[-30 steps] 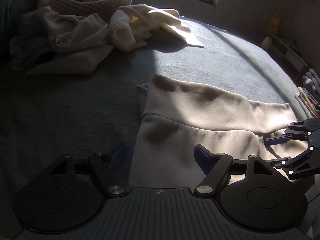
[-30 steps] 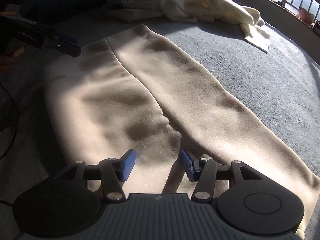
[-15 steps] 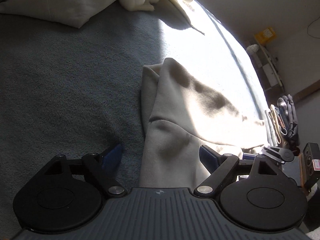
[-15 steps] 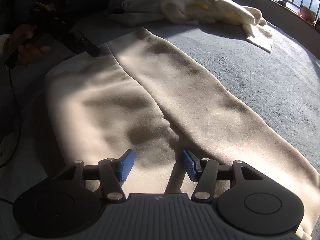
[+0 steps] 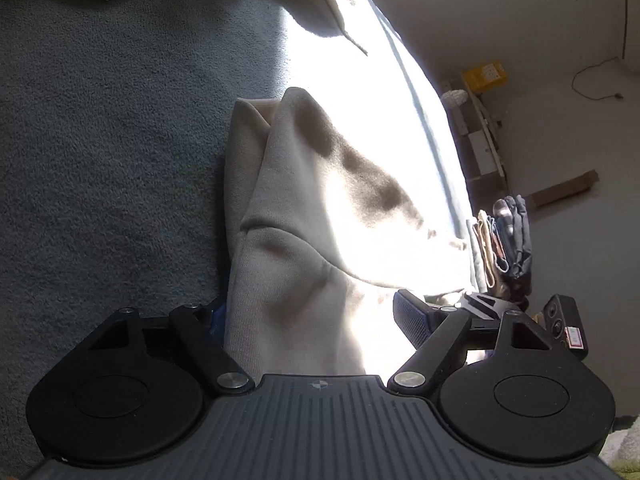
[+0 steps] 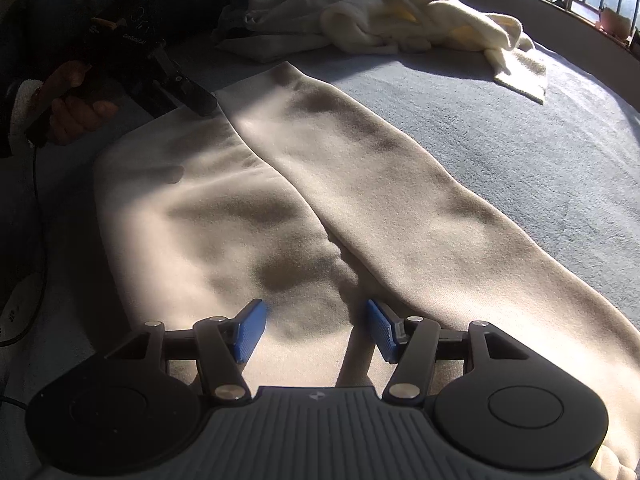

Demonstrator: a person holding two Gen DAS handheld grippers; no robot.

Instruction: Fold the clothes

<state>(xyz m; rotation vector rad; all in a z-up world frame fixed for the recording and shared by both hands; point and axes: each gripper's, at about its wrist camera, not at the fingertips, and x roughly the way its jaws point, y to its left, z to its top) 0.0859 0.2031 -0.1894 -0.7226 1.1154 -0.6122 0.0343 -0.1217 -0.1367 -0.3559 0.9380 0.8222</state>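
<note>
Lettering on the left gripper [image 6: 188, 92] showed but was too dark to read. Cream trousers [image 6: 320, 208] lay flat on grey bedding [image 6: 540, 152], open room beyond their far edge. Left jaws, just closing slightly, straddled the waistband edge unpinched; right gripper [image 6: 316, 330] hung half open over the cloth, holding nothing.

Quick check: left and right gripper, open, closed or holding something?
Left gripper: open, straddling the trousers edge.
Right gripper: open above the trousers, holding nothing.

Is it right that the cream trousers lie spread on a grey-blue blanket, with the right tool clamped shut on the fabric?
Not quite. The right wrist view shows the right tool open above the cream trousers, gripping nothing. They do lie spread on the grey-blue blanket.
</note>
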